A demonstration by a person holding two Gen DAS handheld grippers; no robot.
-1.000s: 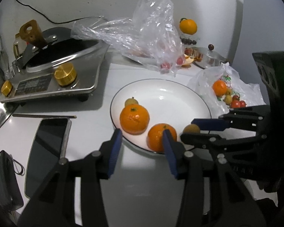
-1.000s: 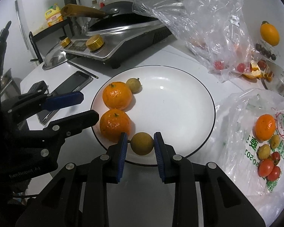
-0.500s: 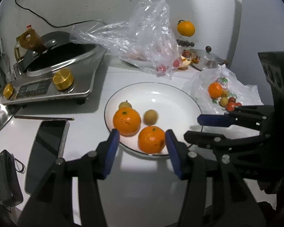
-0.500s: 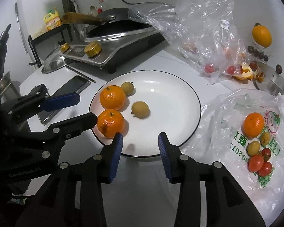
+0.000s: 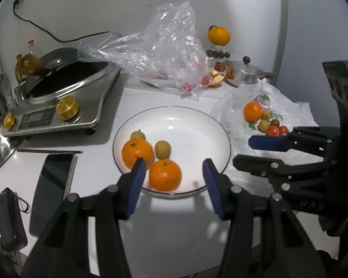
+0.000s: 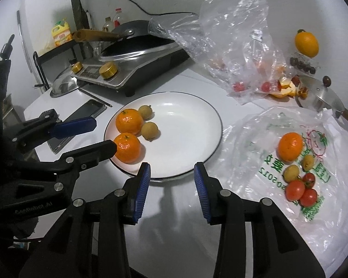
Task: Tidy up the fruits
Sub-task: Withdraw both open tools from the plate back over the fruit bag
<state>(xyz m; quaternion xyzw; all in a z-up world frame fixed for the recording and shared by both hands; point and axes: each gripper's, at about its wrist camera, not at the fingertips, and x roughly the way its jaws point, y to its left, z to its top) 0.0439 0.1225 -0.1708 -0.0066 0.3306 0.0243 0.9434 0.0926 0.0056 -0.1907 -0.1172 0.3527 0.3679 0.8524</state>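
White plate [image 6: 204, 115] with a thin black rim, orange tangerines [image 6: 129, 121], my blue pads [image 6: 141, 193] (bag [image 6: 324, 185] print's green).

Both of my views are dim and bluish, with black corners from the round fisheye frame. Light falls from above: I see bright glints on the white plate [image 6: 211, 115] and on the clear plastic bag [image 6: 232, 34], and a soft shadow under the induction cooker [image 5: 65, 113] on the tabletop [image 5: 174, 231]. Straight lines bow toward the edges. The left view looks slightly smeared, and fruit edges are soft. Each hand-held gripper casts faint shadows on the surface just below its fingers.
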